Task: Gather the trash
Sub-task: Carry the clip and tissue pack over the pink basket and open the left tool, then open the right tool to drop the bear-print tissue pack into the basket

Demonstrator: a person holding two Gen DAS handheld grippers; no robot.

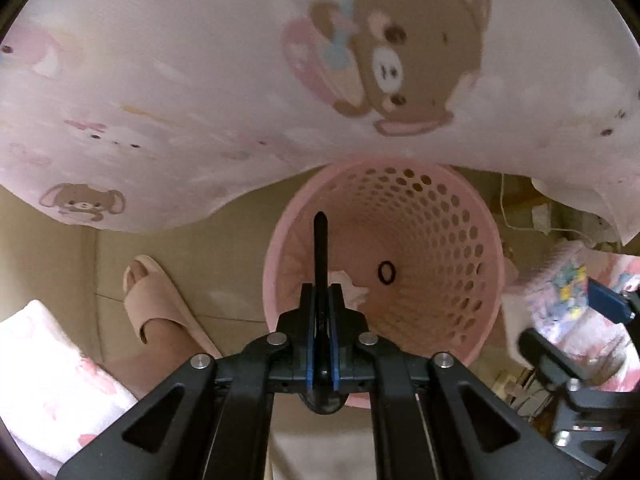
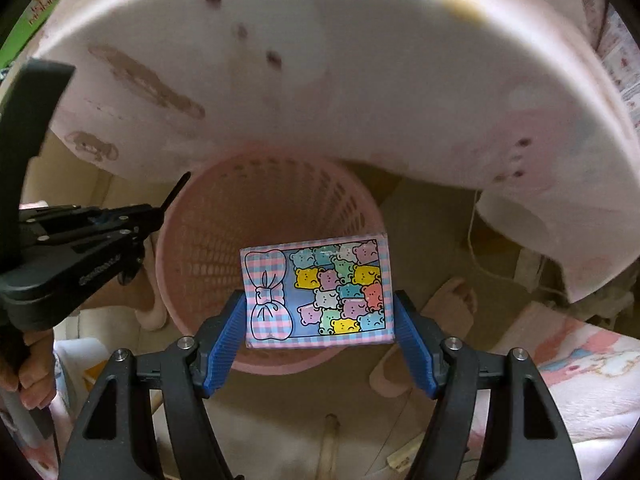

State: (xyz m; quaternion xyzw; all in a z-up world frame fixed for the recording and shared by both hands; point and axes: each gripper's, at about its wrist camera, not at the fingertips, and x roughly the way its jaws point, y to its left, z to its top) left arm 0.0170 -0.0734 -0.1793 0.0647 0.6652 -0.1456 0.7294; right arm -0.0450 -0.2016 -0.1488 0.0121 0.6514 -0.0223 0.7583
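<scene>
From where I sit, the floor is beige tile with thin grout lines under dim, warm light. A pale pink cloth printed with brown bears hangs over the upper part of both views, its curved edge overhanging the floor. I can make out a white cord trailing beneath that edge.

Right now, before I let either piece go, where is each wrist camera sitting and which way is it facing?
Left wrist: above the pink basket, looking down into it; left gripper shut on a thin black stick; a slippered foot shows.
Right wrist: also above the pink basket, facing down; right gripper shut on a bear-print packet; the left gripper and a hand show at left.
Shared: the basket, the printed cloth, and each view catches the other gripper.
</scene>
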